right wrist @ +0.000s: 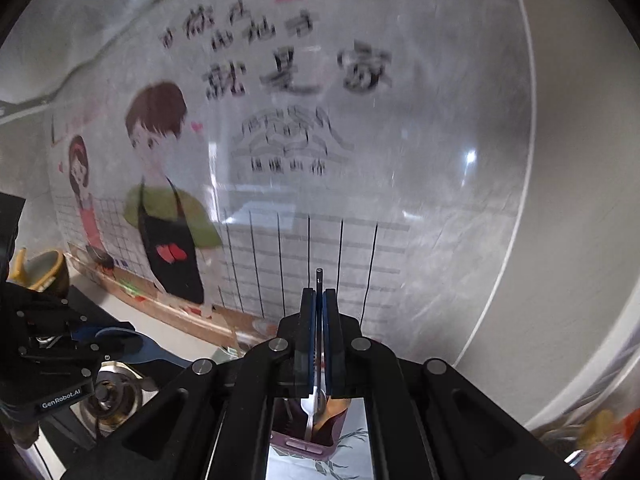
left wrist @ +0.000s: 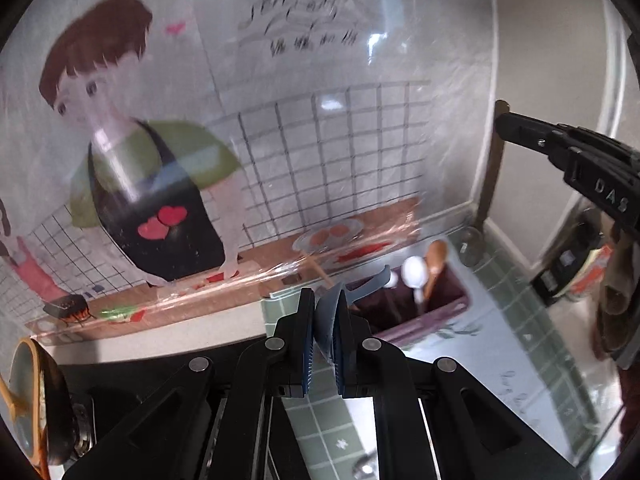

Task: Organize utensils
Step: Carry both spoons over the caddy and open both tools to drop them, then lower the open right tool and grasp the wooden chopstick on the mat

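Observation:
In the left wrist view my left gripper [left wrist: 325,304] is shut on a blue plastic spoon [left wrist: 370,282], whose curved end pokes out past the pads. Just beyond it stands a purple utensil holder [left wrist: 452,312] with a white spoon [left wrist: 414,270] and a wooden spoon [left wrist: 434,256] in it. My right gripper [right wrist: 319,294] is shut on a thin dark-handled utensil [right wrist: 319,276], held upright above the same holder [right wrist: 298,446]. The right gripper's fingers [left wrist: 520,132] show at the upper right of the left wrist view. The left gripper [right wrist: 76,338] with the blue spoon [right wrist: 150,350] shows at the lower left of the right wrist view.
A cartoon poster under plastic film [right wrist: 280,160] covers the wall behind. A green tiled cloth [left wrist: 520,320] lies under the holder. A stove burner [right wrist: 116,396] and a tan mug [right wrist: 44,268] are to the left. Packets [left wrist: 580,276] sit at the right.

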